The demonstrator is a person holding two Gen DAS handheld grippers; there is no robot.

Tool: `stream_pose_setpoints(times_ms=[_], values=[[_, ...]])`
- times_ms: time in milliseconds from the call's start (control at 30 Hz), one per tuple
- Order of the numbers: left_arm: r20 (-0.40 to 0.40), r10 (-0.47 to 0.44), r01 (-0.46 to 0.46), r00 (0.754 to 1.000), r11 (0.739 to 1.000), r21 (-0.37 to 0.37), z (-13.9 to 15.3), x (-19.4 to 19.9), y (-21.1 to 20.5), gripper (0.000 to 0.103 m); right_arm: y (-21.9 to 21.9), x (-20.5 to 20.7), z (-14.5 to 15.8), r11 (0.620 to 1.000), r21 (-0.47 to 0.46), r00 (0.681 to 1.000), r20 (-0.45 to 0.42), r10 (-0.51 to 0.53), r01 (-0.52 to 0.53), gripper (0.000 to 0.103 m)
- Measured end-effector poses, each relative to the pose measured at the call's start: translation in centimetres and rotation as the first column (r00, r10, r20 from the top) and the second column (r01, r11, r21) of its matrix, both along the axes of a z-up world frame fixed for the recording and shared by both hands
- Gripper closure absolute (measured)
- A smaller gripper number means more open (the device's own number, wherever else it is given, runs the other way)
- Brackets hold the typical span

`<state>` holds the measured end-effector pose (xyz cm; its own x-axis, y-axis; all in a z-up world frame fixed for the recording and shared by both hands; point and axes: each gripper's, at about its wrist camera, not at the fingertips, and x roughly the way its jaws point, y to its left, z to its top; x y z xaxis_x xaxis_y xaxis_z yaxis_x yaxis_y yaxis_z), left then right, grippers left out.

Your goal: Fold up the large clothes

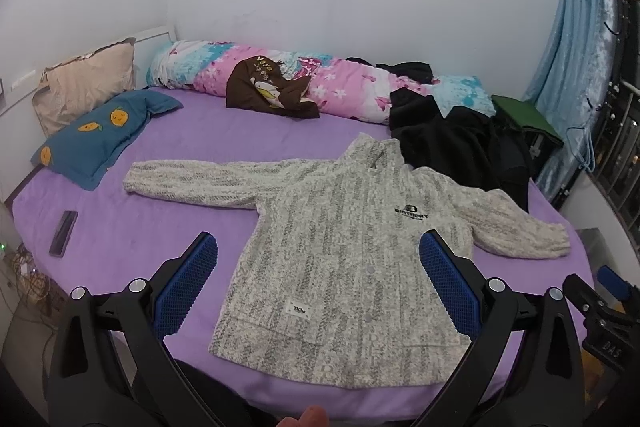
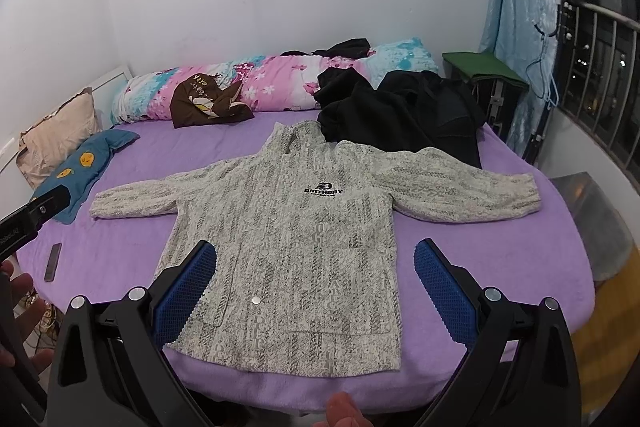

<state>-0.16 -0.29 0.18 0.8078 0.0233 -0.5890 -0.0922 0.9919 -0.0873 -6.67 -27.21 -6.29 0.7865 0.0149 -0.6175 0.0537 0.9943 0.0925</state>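
Note:
A grey-white knitted jacket (image 1: 336, 239) (image 2: 296, 227) lies flat and face up on the purple bed (image 1: 132, 227) (image 2: 500, 259), both sleeves spread out sideways, hood toward the far side. A black logo (image 2: 323, 191) shows on its chest. My left gripper (image 1: 318, 259) hovers open above the jacket's lower half, nothing between its blue pads (image 1: 188, 283). Over the hem near the front edge of the bed, my right gripper (image 2: 316, 267) is open too and holds nothing. The right gripper's body (image 1: 608, 311) shows at the right edge of the left wrist view.
A black garment pile (image 1: 460, 143) (image 2: 404, 115) lies beyond the hood. A brown garment (image 1: 268, 91) (image 2: 204, 103) rests against a rolled floral quilt (image 1: 344, 87) (image 2: 272, 79). A blue pillow (image 1: 96, 135) and a dark phone (image 1: 63, 233) (image 2: 53, 261) lie at left. Wall behind, curtain (image 2: 516, 7) at right.

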Motion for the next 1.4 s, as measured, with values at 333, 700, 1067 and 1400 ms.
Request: stream_pose_setpoints(times_ms=[333, 700, 1067, 1400], values=[[-0.005, -0.001, 0.001, 1.0, 1.0, -0.002, -0.1, 0.2, 0.3, 0.006, 0.0, -0.2, 0.0, 1.0, -0.001, 1.0, 0.005, -0.001, 0.001, 0.006], [0.015, 0.017, -0.017, 1.0, 0.999, -0.027, -0.2, 0.4, 1.5, 0.006, 0.5, 0.0, 0.5, 1.0, -0.03, 1.0, 0.025, -0.001, 0.002, 0.006], [0.043, 0.033, -0.03, 0.999, 0.998, -0.051, -0.3, 0.6, 3.8, 0.006, 3.2, 1.2, 0.4, 0.997, -0.044, 0.998, 0.011, 0.068, -0.068, 0.006], [0.016, 0.116, -0.115, 0.993, 0.99, -0.077, -2.0, 1.1, 8.3, 0.006, 7.3, 3.2, -0.1, 0.985, -0.051, 0.986, -0.002, 0.166, -0.166, 0.006]])
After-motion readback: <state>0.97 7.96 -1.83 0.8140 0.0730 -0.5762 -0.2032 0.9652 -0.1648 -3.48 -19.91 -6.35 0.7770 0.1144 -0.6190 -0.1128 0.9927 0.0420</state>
